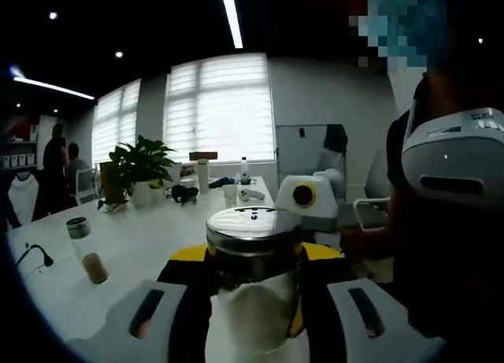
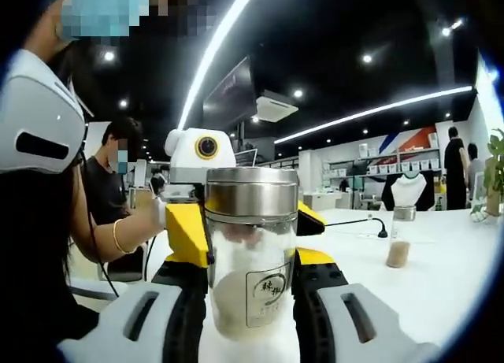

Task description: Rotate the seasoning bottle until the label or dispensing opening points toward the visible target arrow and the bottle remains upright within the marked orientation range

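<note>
Left gripper view: both claws (image 1: 253,316) (image 2: 250,316) clamped on seasoning bottle (image 1: 253,284) (upright), white table (image 1: 142,253), bright office windows (image 1: 216,107).

Left gripper (image 1: 253,320) with white jaw housings, dark oblong slots, black inner pads, yellow blocks behind, right gripper (image 2: 250,320) built alike, person in dark top, white headset (image 2: 35,123) with dark slot, thin bracelet (image 2: 116,237)

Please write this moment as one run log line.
left claw: shut on seasoning bottle | right claw: shut on it | bottle: upright above white table | label: faces right gripper view
</note>
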Available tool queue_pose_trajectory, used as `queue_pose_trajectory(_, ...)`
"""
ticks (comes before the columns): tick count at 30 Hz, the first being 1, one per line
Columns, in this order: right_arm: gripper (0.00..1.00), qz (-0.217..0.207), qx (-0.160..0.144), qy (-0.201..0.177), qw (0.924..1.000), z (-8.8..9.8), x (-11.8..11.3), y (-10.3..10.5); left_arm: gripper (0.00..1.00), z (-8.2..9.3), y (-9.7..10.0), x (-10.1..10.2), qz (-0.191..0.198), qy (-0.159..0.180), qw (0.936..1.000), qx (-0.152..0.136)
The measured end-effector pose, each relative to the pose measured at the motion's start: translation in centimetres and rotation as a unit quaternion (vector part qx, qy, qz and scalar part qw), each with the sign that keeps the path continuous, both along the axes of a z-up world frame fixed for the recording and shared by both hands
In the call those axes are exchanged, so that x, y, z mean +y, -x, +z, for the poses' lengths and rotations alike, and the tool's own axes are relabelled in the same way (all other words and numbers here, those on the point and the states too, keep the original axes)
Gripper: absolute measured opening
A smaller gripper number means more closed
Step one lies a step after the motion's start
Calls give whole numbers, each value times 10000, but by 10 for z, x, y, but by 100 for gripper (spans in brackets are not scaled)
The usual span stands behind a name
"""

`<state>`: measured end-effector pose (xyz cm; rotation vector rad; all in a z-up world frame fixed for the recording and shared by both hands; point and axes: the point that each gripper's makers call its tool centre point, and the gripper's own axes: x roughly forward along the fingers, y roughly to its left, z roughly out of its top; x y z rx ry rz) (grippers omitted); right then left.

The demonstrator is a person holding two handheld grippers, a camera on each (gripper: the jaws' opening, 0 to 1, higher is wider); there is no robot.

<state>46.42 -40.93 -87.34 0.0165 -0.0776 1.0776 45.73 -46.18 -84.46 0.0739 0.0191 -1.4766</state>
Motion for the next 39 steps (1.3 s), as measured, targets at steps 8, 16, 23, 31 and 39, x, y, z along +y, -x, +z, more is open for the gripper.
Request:
queue_pose_trajectory(8, 39, -858, -56, 133, 9962, -1, -8, -31, 43, 2, -30, 5, 1330, 20, 9911, -36)
queue_pose_trajectory(16, 39, -1491, -128, 46, 9887, 4, -6, -49, 43, 14, -52, 13, 2518, 447, 9667, -68)
queue_pose_trajectory(23, 39, -2098, -335, 105, 9771, 1, 1, -59, 43, 14, -61, 21, 3172, 396, 9473, -222)
queue_pose_trajectory(31, 39, -2490, -173, -122, 9683, -9, 6, -68, 44, 14, -70, 32, 3883, 343, 9197, -480)
queue_pose_trajectory(39, 39, -2907, -294, -169, 9562, -9, 6, -74, 45, 4, -76, 36, 4244, 479, 9037, -303)
